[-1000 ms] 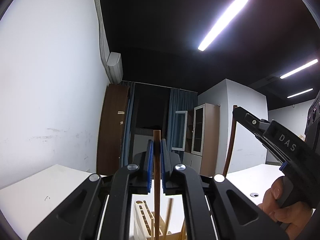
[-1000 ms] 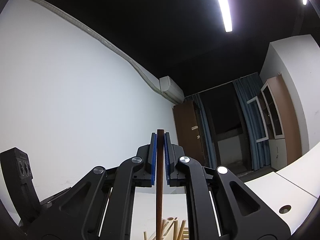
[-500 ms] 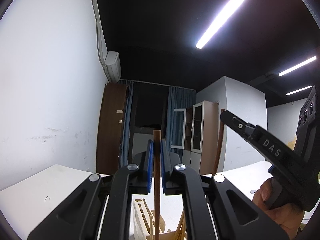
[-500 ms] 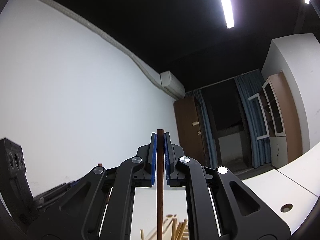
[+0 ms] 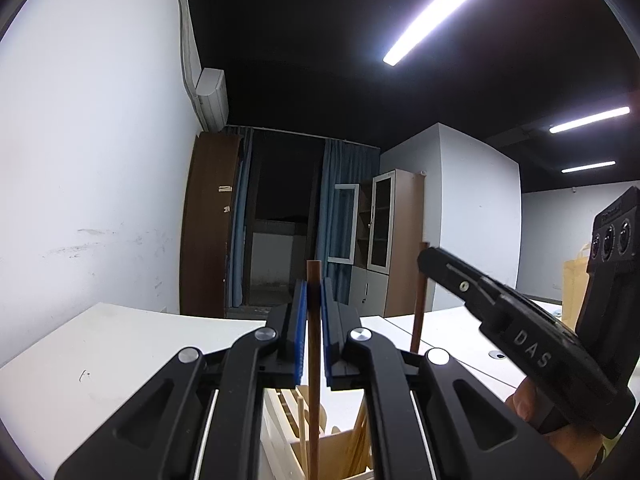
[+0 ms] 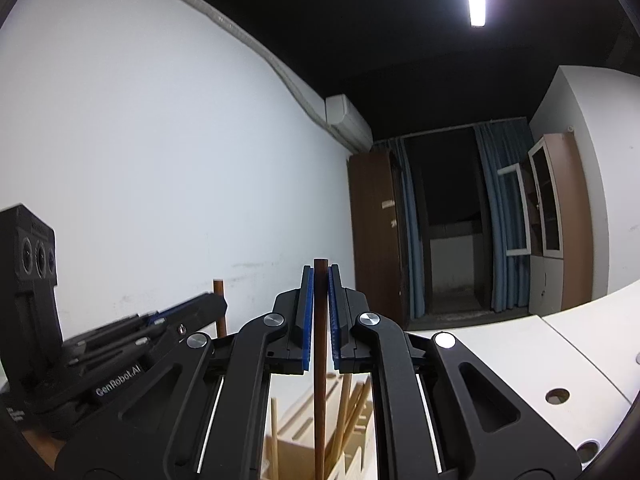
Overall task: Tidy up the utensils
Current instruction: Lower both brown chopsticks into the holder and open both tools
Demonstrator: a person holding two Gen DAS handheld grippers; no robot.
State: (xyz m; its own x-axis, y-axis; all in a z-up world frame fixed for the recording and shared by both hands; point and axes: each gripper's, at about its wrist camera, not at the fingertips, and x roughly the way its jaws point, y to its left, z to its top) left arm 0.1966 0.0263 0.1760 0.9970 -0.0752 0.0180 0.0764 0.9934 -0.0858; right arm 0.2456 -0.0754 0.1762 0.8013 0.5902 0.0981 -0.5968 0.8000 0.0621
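Note:
In the left wrist view my left gripper (image 5: 314, 286) is shut on an upright dark brown chopstick (image 5: 314, 380). Its lower end hangs over a pale wooden utensil holder (image 5: 280, 420) that holds several light chopsticks. My right gripper (image 5: 430, 258) comes in from the right, shut on a second dark chopstick (image 5: 418, 304). In the right wrist view the right gripper (image 6: 320, 276) grips that upright dark chopstick (image 6: 319, 380) above the same holder (image 6: 298, 436). The left gripper (image 6: 218, 306) shows at the left with its chopstick tip (image 6: 219, 288).
A white table (image 5: 120, 344) carries the holder, and another white desk (image 6: 520, 360) with round cable holes lies to the right. A hand (image 5: 528, 404) holds the right gripper. A brown door (image 5: 208, 224), glass cabinet (image 5: 384, 228) and yellow paper bag (image 5: 574, 288) stand behind.
Both grippers have sunk a little and drawn closer together. More of the holder shows under each. Each still grips its dark chopstick.

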